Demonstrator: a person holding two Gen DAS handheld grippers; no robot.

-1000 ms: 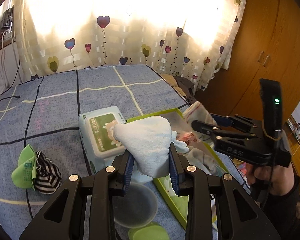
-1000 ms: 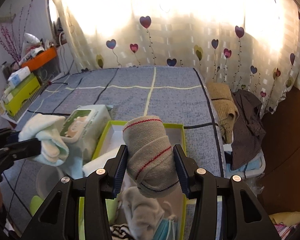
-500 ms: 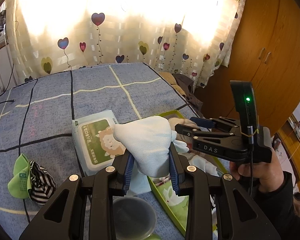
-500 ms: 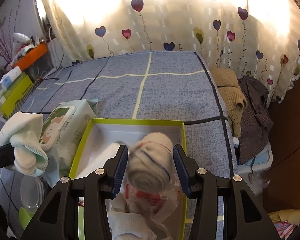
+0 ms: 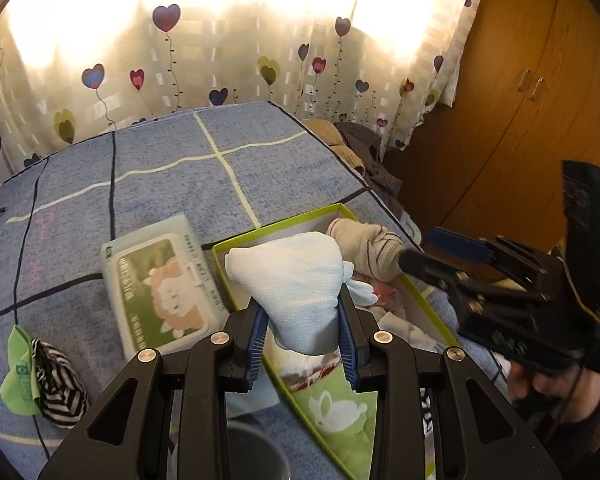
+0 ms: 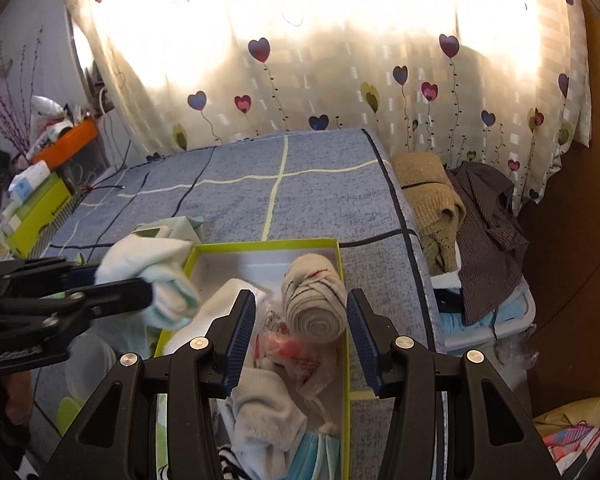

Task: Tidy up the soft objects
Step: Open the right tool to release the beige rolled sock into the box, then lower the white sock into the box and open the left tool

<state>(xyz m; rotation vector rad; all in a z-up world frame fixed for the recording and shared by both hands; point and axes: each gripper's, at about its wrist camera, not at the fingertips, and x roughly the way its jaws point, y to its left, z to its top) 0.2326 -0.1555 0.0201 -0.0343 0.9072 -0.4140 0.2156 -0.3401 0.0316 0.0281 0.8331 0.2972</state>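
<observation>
1. Bedroom, blue patterned bedspread [image 5: 172,184] under a heart-print curtain [image 6: 340,80]; the green-rimmed cardboard box [image 6: 260,245] sits on the bed.
2. Left gripper [image 5: 302,320] is clamped on a rolled pale-blue sock [image 5: 296,280], held over the box's near-left rim.
3. Right gripper [image 6: 300,320] stands open, pads apart from the beige striped rolled sock [image 6: 314,300] lying between them in the box's far-right corner.
4. Beyond: green wet-wipes pack [image 5: 164,288] just left of box; zebra-striped pouch [image 5: 56,384] farther left.
5. Risk: blue sock let go over the rim could fall outside; the two grippers are close and could collide.
</observation>
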